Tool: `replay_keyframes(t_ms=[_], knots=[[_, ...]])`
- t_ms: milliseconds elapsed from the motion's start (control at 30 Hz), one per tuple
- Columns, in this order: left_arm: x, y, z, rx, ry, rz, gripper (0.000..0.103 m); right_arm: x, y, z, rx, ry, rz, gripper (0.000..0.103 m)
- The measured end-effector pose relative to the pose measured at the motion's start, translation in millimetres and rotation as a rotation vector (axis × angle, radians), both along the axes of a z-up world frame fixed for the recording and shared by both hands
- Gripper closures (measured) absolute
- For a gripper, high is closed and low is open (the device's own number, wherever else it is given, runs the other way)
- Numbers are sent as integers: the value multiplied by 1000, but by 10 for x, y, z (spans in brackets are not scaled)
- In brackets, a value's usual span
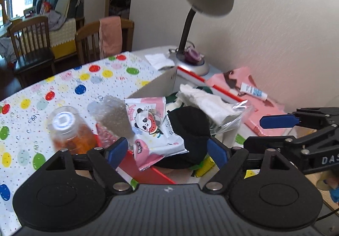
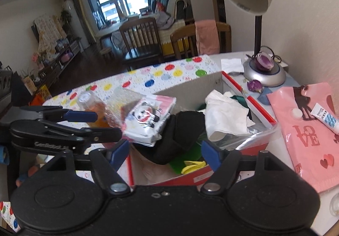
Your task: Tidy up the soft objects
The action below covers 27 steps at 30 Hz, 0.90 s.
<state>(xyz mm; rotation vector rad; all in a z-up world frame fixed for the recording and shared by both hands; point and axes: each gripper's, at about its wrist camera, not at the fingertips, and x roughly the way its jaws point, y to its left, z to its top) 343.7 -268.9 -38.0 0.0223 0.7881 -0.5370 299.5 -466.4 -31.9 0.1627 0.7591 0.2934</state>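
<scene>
A cardboard box with a red rim holds soft things: a black cloth, a white cloth, a panda-print tissue pack leaning on the box edge, clear bubble wrap and a clear plastic bag. My left gripper hangs open above the near side of the box, nothing between its blue pads. My right gripper is open too, also over the box and empty. Each gripper shows at the side of the other's view.
An upturned bottle of orange liquid stands left of the box on the dotted tablecloth. A desk lamp stands behind the box. A pink bag and a white tube lie to the right. Wooden chairs stand beyond the table.
</scene>
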Motion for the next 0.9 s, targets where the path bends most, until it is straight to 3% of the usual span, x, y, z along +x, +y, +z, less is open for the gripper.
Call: replay_keyframes(t_ms=[333,667,733,900], knots=[[-504,489,241,-35,-102,14,21,-395,349,170,20,-119,-37,19],[-911,881,405,-86,-151,29,20,-765,671,290,-2,-243,-63,8],[-976,927,421,-89,-163,35,12,-833,731,311,-9,-266,-66,6],[-1111,1027,455,-114,-193,38,8,-965,854,352,-29,-320,-66,0]])
